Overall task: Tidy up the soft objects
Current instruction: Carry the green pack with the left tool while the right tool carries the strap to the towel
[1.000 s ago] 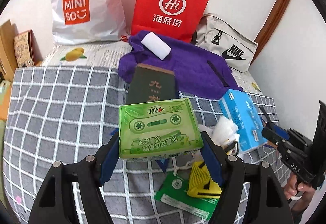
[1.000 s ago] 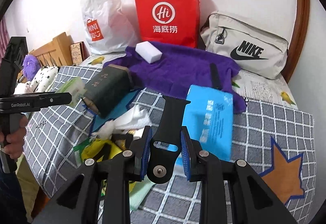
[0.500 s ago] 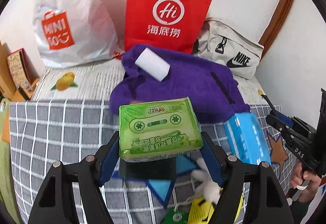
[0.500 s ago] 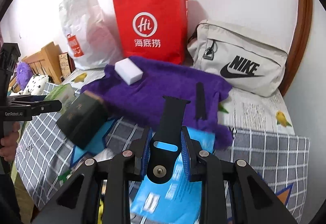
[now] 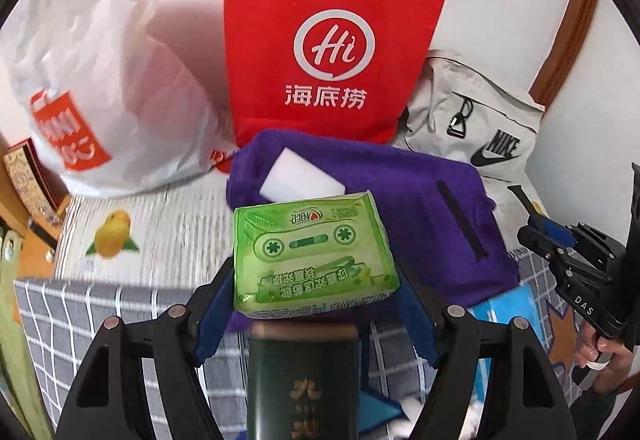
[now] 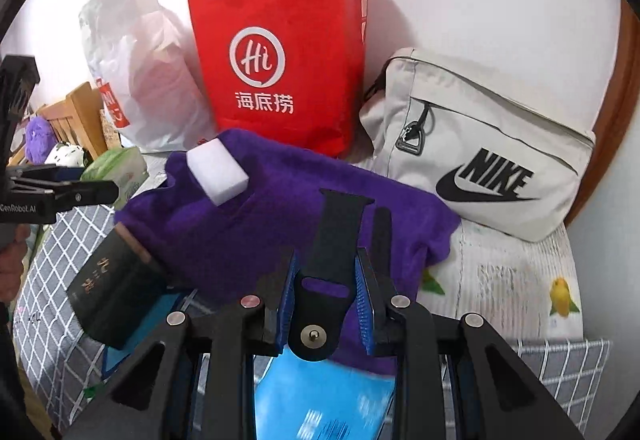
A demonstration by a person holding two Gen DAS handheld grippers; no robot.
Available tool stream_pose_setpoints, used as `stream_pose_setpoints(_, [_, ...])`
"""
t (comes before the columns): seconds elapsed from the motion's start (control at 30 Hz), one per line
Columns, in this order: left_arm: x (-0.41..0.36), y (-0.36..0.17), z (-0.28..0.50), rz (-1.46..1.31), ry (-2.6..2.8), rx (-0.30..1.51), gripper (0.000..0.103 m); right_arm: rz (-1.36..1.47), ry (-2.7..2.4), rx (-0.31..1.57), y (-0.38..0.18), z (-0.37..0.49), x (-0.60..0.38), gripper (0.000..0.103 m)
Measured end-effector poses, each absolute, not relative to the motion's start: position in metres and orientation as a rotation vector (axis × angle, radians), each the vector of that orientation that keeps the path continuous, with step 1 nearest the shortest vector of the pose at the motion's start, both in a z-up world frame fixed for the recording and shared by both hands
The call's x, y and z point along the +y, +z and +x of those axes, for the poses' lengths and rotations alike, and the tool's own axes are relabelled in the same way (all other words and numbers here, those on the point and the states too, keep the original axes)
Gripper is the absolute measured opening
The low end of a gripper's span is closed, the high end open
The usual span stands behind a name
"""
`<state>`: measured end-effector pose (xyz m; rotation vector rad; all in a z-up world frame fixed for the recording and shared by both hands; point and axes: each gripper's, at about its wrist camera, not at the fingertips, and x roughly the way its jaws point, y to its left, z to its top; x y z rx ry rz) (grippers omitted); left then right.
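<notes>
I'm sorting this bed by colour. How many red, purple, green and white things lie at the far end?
Red: 1, red paper bag
Purple: 1, purple fleece cloth
Green: 1, green tissue pack
White: 2, white plastic bag, white sponge block
Total: 5

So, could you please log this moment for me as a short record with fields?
left gripper: shut on green tissue pack
right gripper: shut on black watch strap
surface: bed with grey checked cover
purple towel: spread on the bed, white sponge block and a second black strap lying on it
at the wall: white Miniso bag, red paper bag, beige Nike bag
also on bed: dark green box, blue pack
</notes>
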<state>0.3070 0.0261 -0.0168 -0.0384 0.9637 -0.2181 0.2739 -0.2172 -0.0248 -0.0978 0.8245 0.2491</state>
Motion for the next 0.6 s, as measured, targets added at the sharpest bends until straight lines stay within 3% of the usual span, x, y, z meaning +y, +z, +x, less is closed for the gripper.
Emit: stream_pose_setpoints(0.6, [0.009, -0.080, 0.362, -0.052, -0.223, 1.117, 0.073, -0.112, 0.291, 0.985, -0.083, 0.330, -0.220, 0.027])
